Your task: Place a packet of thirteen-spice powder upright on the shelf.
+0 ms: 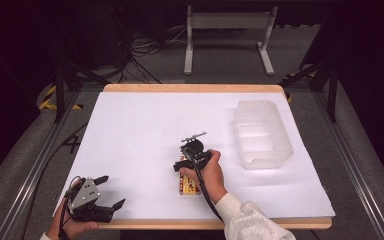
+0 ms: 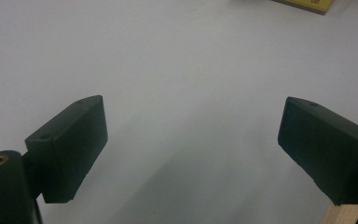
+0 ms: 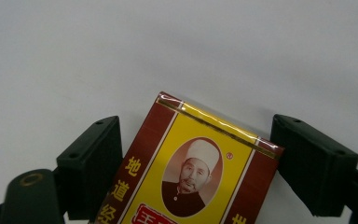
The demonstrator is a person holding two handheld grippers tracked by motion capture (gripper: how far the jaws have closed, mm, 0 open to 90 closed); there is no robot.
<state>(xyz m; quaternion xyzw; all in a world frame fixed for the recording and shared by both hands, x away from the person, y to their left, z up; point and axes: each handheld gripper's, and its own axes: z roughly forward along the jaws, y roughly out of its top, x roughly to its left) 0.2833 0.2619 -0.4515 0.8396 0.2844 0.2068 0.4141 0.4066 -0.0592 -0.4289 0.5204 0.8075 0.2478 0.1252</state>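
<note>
Between the right gripper's (image 3: 198, 163) spread fingers, a red-and-yellow packet (image 3: 191, 177) reading "地道"; left gripper (image 2: 191, 149) fingers likewise spread, holding nothing.

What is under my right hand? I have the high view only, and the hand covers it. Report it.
Observer: A flat yellow and dark red cardboard box with an oval portrait printed on it, lying on the white sheet.
Operator: Report the right gripper's jaws.
Observer: The right gripper is open, one jaw either side of the box's end. I cannot tell if they touch it.
Operator: Give me the left gripper view.
Observer: The left gripper is open over bare sheet, and the box's corner shows at the top edge.
</note>
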